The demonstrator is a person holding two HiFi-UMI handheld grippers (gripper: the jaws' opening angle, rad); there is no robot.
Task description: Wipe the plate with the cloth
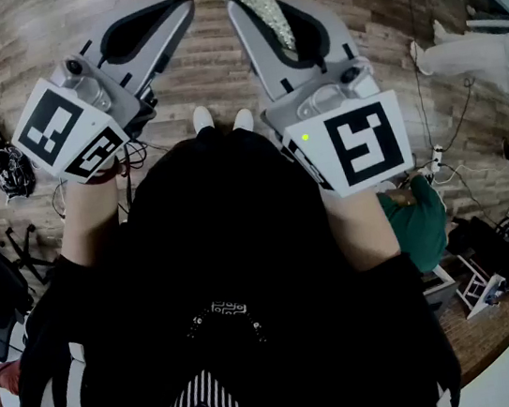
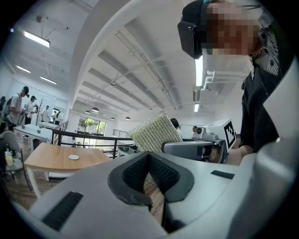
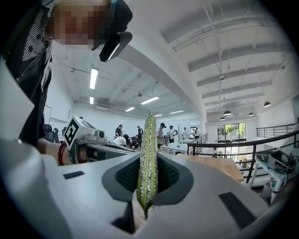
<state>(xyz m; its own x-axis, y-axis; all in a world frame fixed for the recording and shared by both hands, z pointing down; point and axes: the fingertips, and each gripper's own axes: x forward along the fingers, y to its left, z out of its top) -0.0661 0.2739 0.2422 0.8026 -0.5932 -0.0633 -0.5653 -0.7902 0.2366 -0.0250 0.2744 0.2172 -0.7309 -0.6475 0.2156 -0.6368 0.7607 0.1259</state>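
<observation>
Your right gripper (image 3: 147,196) has its fingers pinching the cloth (image 3: 149,149). The cloth stands edge-on between the pads, and most of it sticks out past the fingertips. From your head camera it shows as a pale, glittery wedge reaching beyond the fingertips of that gripper (image 1: 279,38).

Your left gripper (image 2: 149,175) has its fingers pressed together at the tips with nothing between them. It points up beside the right one, and the cloth (image 2: 154,133) shows just beyond its fingertips.

The cloth looks light, with a coarse, knobbly weave. It has enough body to stand up on its own but should be soft enough to fold under pressure. The long free part past the fingertips will probably bend away when you press down. A hold nearer the cloth's middle should give a firmer wipe, and the rough weave should keep it from slipping out of the pads.

No plate can be made out near either pair of fingers. A small white disc (image 2: 74,157) lies on a desk (image 2: 56,158) well beyond the left fingertips, too small to tell what it is.

Expect a plate to be hard, smooth and breakable. Steady it at the rim with the left fingers and keep the grip gentle.
</observation>
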